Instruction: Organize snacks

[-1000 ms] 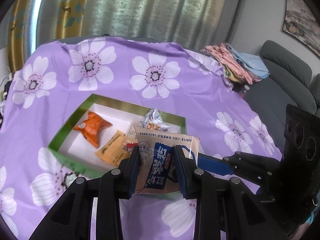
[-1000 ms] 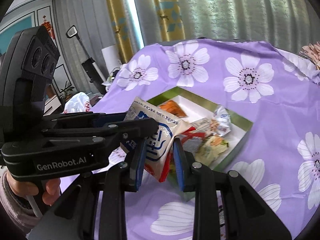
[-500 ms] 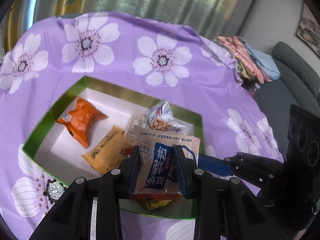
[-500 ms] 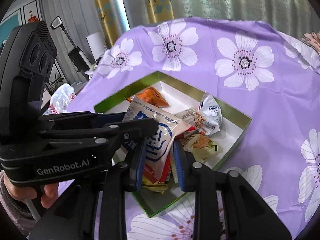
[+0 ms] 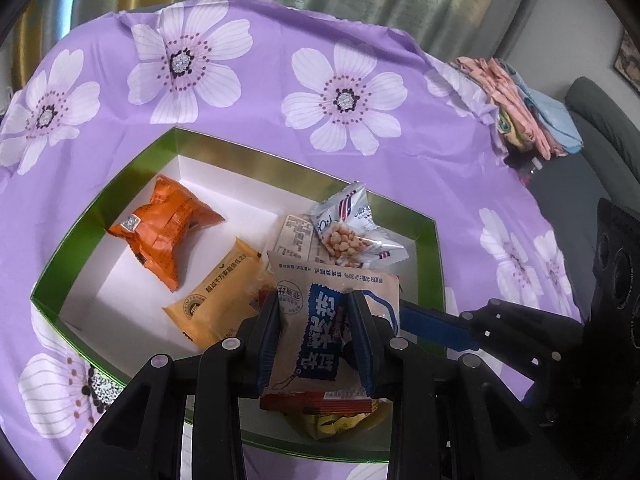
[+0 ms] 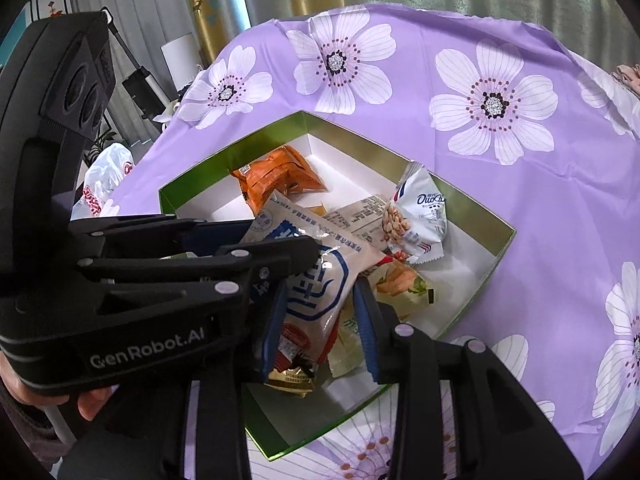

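Bearing blue print, beige snack packet (image 5: 324, 320)

A yellow foil snack packet (image 5: 336, 424) lies mostly hidden beneath a red-edged wrapper (image 5: 316, 402). The tan packet's (image 5: 296, 236) small print is unreadable. A hand (image 6: 86, 398) shows only fingertips.

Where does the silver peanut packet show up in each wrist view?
Left wrist: the peanut packet lies right of centre, against the far-right inside wall of the green box, just above the beige packet held in the left gripper.
Right wrist: the peanut packet sits centre-right, near the box's right corner.
Shared landmark: the orange packet at the box's far end.
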`<state>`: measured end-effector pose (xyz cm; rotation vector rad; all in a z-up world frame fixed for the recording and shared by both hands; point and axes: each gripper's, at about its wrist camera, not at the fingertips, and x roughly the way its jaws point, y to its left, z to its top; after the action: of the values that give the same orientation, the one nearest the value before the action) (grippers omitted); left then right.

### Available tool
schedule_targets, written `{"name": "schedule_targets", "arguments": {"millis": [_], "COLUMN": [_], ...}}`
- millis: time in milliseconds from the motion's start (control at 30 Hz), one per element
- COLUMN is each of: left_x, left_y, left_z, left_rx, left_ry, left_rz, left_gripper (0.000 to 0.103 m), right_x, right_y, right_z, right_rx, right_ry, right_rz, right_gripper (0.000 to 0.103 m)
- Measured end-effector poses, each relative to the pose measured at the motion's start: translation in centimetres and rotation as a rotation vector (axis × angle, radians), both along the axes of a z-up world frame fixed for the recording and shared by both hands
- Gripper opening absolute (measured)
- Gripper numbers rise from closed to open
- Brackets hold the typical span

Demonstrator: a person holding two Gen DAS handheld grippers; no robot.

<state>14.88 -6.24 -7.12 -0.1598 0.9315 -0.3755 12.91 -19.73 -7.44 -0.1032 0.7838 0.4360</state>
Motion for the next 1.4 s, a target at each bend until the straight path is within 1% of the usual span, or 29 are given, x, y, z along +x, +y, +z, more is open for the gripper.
{"name": "schedule_targets", "arguments": {"millis": [67, 133, 200, 233, 267, 300, 433, 467, 500, 567, 600, 667, 767, 800, 833, 867, 900, 967, 1100, 1133, 1167, 1267, 1400], "left_x": [0.0, 0.0, 0.0, 0.0, 0.0, -0.1, -0.3, -0.4, -0.5, -0.7, -0.9, -1.2, -1.8, -2.0, -2.3, -2.5, -2.9, -3.5, -4.9, -5.3, -5.6, -6.8, -8.3], "left_y": [-0.1, -0.1, 0.0, 0.0, 0.1, 0.1, -0.1, -0.1, -0.1, 0.2, 0.4, 0.8, 1.4, 1.5, 1.7, 1.7, 1.8, 1.8, 2.1, 2.2, 2.4, 2.8, 3.8], "left_z": [0.1, 0.1, 0.1, 0.1, 0.1, 0.2, 0.4, 0.5, 0.5, 0.9, 1.1, 1.6, 2.4, 2.7, 3.1, 3.3, 3.8, 4.4, 6.0, 6.5, 6.9, 8.2, 9.9], "left_rx": [0.008, 0.024, 0.037, 0.039, 0.04, 0.04, 0.059, 0.065, 0.067, 0.075, 0.079, 0.088, 0.097, 0.101, 0.109, 0.114, 0.118, 0.127, 0.135, 0.135, 0.135, 0.138, 0.101], "left_ry": [0.0, 0.0, -0.001, 0.0, -0.001, -0.001, -0.006, -0.011, -0.014, -0.022, -0.028, -0.036, -0.053, -0.059, -0.068, -0.074, -0.085, -0.106, -0.141, -0.151, -0.159, -0.194, -0.21], "left_rz": [0.004, 0.011, 0.019, 0.022, 0.025, 0.027, 0.029, 0.031, 0.033, 0.042, 0.051, 0.066, 0.087, 0.092, 0.1, 0.103, 0.108, 0.112, 0.123, 0.127, 0.132, 0.153, 0.185], "left_gripper": [0.034, 0.038, 0.044, 0.045, 0.05, 0.053, 0.057, 0.063, 0.072, 0.081, 0.081, 0.081, 0.082, 0.083, 0.085, 0.088, 0.093, 0.098, 0.099, 0.099, 0.1, 0.102, 0.102], "right_x": [0.0, 0.0, -0.1, -0.1, -0.1, -0.1, -0.1, -0.1, -0.2, -0.4, -0.5, -0.9, -1.5, -1.7, -1.9, -2.1, -2.4, -3.0, -4.0, -4.1, -4.4, -5.1, -5.9], "right_y": [0.0, 0.1, 0.1, 0.0, 0.0, -0.1, -0.1, -0.1, 0.0, 0.0, -0.1, -0.2, -0.4, -0.4, -0.4, -0.5, -0.5, -0.4, -0.5, -0.5, -0.5, -0.4, -0.5], "right_z": [0.1, 0.1, 0.1, 0.1, 0.1, 0.1, 0.2, 0.2, 0.2, 0.4, 0.6, 1.0, 1.7, 2.0, 2.2, 2.5, 2.7, 3.3, 4.4, 4.6, 4.9, 5.5, 6.2], "right_rx": [-0.005, -0.008, -0.01, -0.011, -0.013, -0.011, -0.014, -0.016, -0.018, -0.019, -0.02, -0.024, -0.027, -0.027, -0.026, -0.028, -0.031, -0.038, -0.042, -0.041, -0.045, -0.059, -0.044], "right_ry": [0.0, 0.0, 0.0, 0.0, -0.001, -0.002, -0.003, -0.003, -0.005, -0.013, -0.019, -0.036, -0.058, -0.064, -0.069, -0.077, -0.085, -0.105, -0.137, -0.141, -0.144, -0.158, -0.148], "right_rz": [-0.002, -0.007, -0.008, -0.013, -0.017, -0.018, -0.022, -0.024, -0.026, -0.028, -0.032, -0.043, -0.049, -0.05, -0.052, -0.055, -0.06, -0.067, -0.083, -0.085, -0.088, -0.079, -0.066], "right_gripper": [0.037, 0.038, 0.039, 0.042, 0.044, 0.043, 0.044, 0.046, 0.047, 0.054, 0.056, 0.064, 0.068, 0.068, 0.072, 0.078, 0.079, 0.086, 0.094, 0.1, 0.103, 0.103, 0.103]}}
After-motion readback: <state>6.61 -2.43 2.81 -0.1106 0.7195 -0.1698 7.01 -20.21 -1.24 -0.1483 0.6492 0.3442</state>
